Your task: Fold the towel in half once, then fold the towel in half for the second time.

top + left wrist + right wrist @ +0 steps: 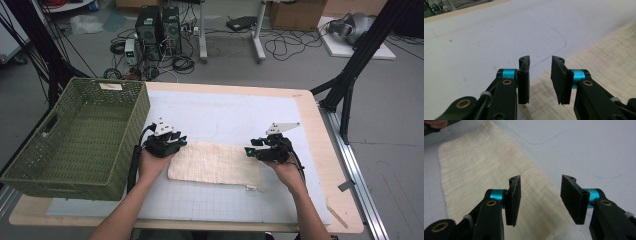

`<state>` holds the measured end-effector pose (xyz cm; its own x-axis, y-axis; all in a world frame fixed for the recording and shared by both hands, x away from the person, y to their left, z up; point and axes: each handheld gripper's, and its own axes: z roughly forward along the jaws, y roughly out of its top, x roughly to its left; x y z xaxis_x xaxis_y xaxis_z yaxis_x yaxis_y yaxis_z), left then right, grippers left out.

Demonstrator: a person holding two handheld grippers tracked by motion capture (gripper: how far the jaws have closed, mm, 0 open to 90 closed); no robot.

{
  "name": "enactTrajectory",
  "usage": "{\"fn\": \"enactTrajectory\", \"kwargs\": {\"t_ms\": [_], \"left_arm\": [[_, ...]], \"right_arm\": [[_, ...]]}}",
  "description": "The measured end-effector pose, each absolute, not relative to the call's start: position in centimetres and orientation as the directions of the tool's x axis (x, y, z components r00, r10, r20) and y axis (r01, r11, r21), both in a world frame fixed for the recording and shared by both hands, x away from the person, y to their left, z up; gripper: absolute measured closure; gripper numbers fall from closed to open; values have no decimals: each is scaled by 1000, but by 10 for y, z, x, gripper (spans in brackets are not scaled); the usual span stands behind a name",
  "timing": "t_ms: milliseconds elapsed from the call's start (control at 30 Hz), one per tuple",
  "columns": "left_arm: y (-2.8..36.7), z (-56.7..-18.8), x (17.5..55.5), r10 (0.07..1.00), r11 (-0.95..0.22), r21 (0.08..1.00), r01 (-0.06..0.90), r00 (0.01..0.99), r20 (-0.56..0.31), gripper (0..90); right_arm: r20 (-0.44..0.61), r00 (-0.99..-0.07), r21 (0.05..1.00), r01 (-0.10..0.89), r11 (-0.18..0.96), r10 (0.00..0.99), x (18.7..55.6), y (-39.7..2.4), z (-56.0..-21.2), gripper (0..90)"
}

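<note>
A cream folded cloth (215,163) lies flat on the white gridded mat (225,110), near the middle of the table. My left gripper (183,143) sits at the cloth's far left corner, and in the left gripper view (540,68) its jaws stand apart with nothing between the pads, above the cloth's edge (599,62). At the cloth's far right corner is my right gripper (248,150). The right gripper view (541,195) shows it open over the cloth's near corner (486,157), with no fabric pinched.
A green woven basket (135,115) stands empty at the table's left side, close to my left hand. The wooden table edge (325,150) runs along the right. Computers and cables lie on the floor beyond the table.
</note>
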<state>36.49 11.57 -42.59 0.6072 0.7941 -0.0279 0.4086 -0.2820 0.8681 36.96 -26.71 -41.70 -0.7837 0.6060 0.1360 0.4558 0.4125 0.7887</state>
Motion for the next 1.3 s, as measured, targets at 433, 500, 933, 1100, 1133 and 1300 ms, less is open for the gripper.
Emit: {"fn": "enactTrajectory", "kwargs": {"t_ms": [433,500,933,1100,1133,1300], "left_arm": [[121,-432,374,827,-250,863,438,560,-44,702],[122,-435,377,836,-239,861,449,545,-53,703],[115,-451,386,857,-260,801,539,511,-65,638],[117,-449,384,841,-294,791,537,538,-52,636],[117,-449,383,837,-296,789,538,544,-57,655],[115,-448,381,815,-321,782,534,577,-59,779]], "right_arm": [[135,-753,790,474,389,644,377,-274,-421,503],[137,-745,787,482,385,653,379,-274,-422,502],[150,-705,728,553,405,694,395,-272,-441,512],[158,-706,715,564,414,690,395,-273,-444,528],[164,-710,714,565,414,685,394,-274,-444,536],[189,-723,719,563,408,665,388,-280,-445,636]]}}
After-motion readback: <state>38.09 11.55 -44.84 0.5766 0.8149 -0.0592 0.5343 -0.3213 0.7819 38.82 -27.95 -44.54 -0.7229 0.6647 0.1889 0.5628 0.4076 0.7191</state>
